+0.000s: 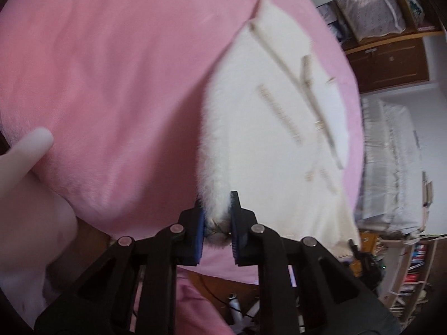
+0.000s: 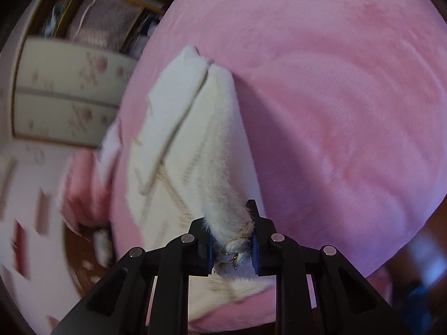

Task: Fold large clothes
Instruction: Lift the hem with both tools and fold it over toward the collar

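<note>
the open wooden wardrobe (image 1: 391,28) at the far side of the room holds packed bedding: a quilted bundle in a clear zip bag (image 1: 371,11) fills one compartment, with more folded fabric stacked beside it, and closed drawer fronts sit below; in the right wrist view the same shelves appear blurred above a pale floral panel (image 2: 69,89). a light wooden bookshelf (image 1: 413,273) low at the right of the left wrist view carries rows of books, and a heap of white lace-edged cloth (image 1: 391,162) lies between it and the bed. the white fluffy garment (image 1: 268,117) lies spread on the pink blanket (image 1: 111,69) that covers the bed, its beige trim lines facing up, with one edge drawn up toward each camera. the left gripper (image 1: 218,223) is clamped on a bunched corner of that garment, blue pads pressing the fur from both sides, and the right gripper (image 2: 233,247) is likewise pinched on another gathered corner (a bit of braided trim shows between its pads). a bare hand (image 1: 25,150) sits at the left edge of the left wrist view, just beside the blanket. cables and small clutter lie on the floor below the bed edge, too blurred to tell apart.
</note>
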The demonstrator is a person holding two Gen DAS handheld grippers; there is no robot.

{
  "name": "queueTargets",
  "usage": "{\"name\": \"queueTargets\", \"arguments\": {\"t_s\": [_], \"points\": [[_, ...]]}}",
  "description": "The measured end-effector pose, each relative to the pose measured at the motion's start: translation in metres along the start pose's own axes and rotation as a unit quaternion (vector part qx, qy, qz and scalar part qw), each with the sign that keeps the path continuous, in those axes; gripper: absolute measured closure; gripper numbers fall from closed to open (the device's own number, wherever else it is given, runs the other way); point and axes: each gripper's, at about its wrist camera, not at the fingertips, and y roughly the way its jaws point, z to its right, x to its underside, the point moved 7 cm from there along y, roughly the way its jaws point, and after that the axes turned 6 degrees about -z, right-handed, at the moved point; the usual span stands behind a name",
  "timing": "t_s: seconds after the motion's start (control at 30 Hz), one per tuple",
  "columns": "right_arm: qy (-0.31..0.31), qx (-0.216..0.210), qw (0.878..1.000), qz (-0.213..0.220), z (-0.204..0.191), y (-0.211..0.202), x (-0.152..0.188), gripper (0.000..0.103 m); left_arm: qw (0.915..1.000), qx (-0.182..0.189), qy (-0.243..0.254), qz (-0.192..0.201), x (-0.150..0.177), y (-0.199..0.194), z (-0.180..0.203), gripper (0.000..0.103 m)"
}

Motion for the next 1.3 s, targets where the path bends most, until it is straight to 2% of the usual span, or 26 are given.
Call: {"name": "queueTargets", "arguments": {"t_s": [0.13, 0.3, 0.4, 0.5, 0.67, 0.73, 0.8, 0.97, 1.1, 1.2, 1.3], "points": [[0.015, -0.025, 1.000, -0.004, -0.037, -0.013, -0.010, 0.085, 0.9990, 0.038, 0.022, -0.003, -0.013, -0.021, 0.057, 0.092], [-0.026, -0.048, 0.998, -0.028, -0.099, -0.020, -0.038, 0.085, 0.9954, 0.054, 0.077, 0.020, -0.057, -0.049, 0.146, 0.092], [-0.039, -0.073, 0.996, -0.038, -0.141, -0.023, -0.069, 0.085, 0.9946, 0.063, 0.066, 0.050, -0.093, -0.067, 0.185, 0.092], [-0.045, -0.096, 0.994, -0.036, -0.183, -0.023, -0.113, 0.086, 0.9917, 0.101, 0.033, 0.072, -0.135, -0.081, 0.216, 0.092], [-0.061, -0.126, 0.989, -0.043, -0.248, -0.012, -0.196, 0.086, 0.9851, 0.121, 0.001, 0.122, -0.207, -0.098, 0.246, 0.092], [-0.073, -0.125, 0.988, -0.045, -0.271, 0.001, -0.227, 0.086, 0.9844, 0.113, -0.004, 0.134, -0.234, -0.099, 0.251, 0.092], [-0.083, -0.120, 0.988, -0.049, -0.290, 0.016, -0.252, 0.086, 0.9861, 0.087, -0.003, 0.142, -0.268, -0.091, 0.259, 0.092], [-0.135, -0.081, 0.986, -0.057, -0.326, 0.080, -0.320, 0.086, 0.9886, 0.035, 0.019, 0.145, -0.339, -0.058, 0.271, 0.092], [-0.133, -0.068, 0.987, -0.055, -0.331, 0.147, -0.369, 0.086, 0.9883, -0.001, 0.060, 0.140, -0.398, 0.001, 0.279, 0.092], [-0.137, -0.041, 0.988, -0.061, -0.322, 0.202, -0.390, 0.086, 0.9867, -0.050, 0.090, 0.125, -0.428, 0.060, 0.272, 0.092], [-0.111, -0.026, 0.992, -0.059, -0.305, 0.250, -0.413, 0.086, 0.9852, -0.066, 0.099, 0.123, -0.453, 0.101, 0.265, 0.092]]}}
